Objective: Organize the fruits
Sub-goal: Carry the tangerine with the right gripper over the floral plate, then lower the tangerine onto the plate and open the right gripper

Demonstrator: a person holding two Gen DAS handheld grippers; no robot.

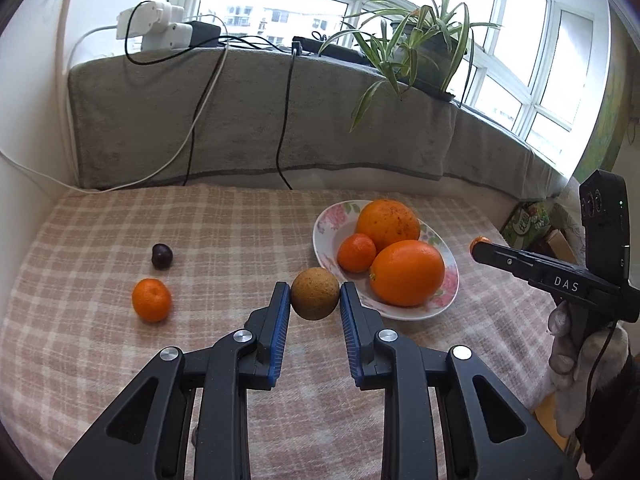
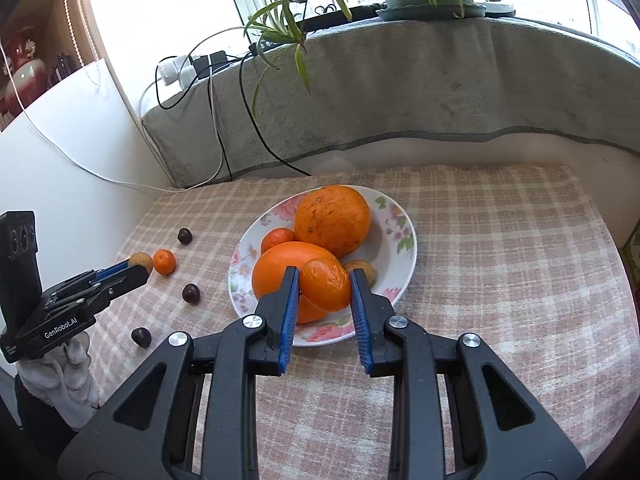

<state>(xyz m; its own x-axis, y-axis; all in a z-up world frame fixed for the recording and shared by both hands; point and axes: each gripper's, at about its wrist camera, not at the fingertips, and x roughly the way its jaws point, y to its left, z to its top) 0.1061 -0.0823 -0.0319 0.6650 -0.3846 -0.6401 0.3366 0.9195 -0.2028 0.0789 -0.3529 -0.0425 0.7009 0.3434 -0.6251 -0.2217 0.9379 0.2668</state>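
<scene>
My left gripper (image 1: 315,296) is shut on a small brown round fruit (image 1: 314,294), held above the checked cloth just left of the floral plate (image 1: 328,224). The plate holds two big oranges (image 1: 407,272) and a mandarin (image 1: 356,252). A loose mandarin (image 1: 151,299) and a dark plum (image 1: 162,256) lie to the left. My right gripper (image 2: 325,290) is shut on a small orange fruit (image 2: 326,286) over the plate's (image 2: 400,216) near side. A brown fruit (image 2: 362,270) lies in the plate. Three plums (image 2: 191,293) lie on the cloth.
A grey towel-covered ledge (image 1: 240,120) runs along the back with cables, chargers (image 1: 164,26) and a potted spider plant (image 1: 424,44). A white wall (image 2: 60,160) bounds the left side. A green box (image 1: 524,220) stands past the table's right edge.
</scene>
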